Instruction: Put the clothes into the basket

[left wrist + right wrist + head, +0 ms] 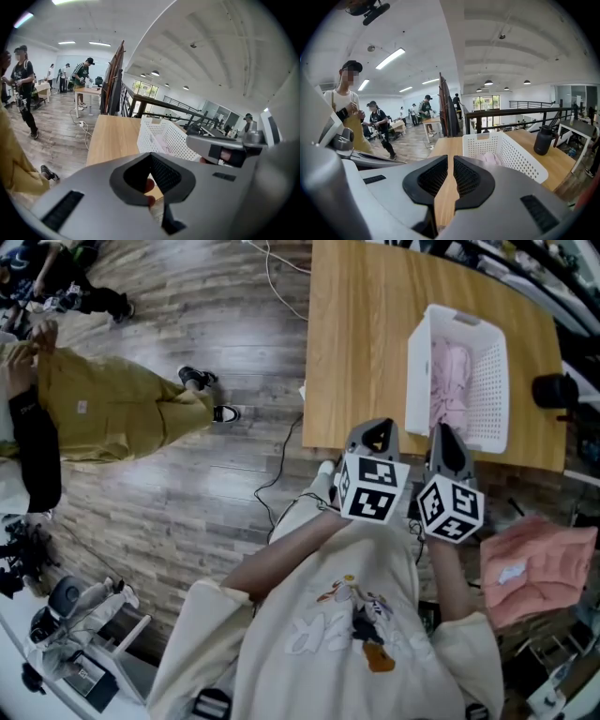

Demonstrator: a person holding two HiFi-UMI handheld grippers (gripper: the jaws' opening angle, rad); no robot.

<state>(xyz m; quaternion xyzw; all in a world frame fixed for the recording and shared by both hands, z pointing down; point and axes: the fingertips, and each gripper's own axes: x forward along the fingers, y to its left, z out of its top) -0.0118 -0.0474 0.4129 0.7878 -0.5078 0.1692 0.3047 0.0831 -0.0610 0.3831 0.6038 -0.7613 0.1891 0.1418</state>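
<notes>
A person in a cream sweatshirt stands at the near edge of a wooden worktop, holding a tool in each hand side by side, just short of a white perforated basket. The left tool is fully closed with nothing in it. The right tool has its jaws drawn together to a thin slit through which only the worktop shows, and it also holds nothing. Pink clothes lie bunched inside the basket, which stands towards the right end of the worktop, close to its near edge. A salmon-pink garment lies off the worktop at the person's right, below and well apart from the basket. A black bottle stands just beyond the basket's right side. On the wooden floor to the left, another person in mustard-yellow clothing stands well clear of the worktop.
</notes>
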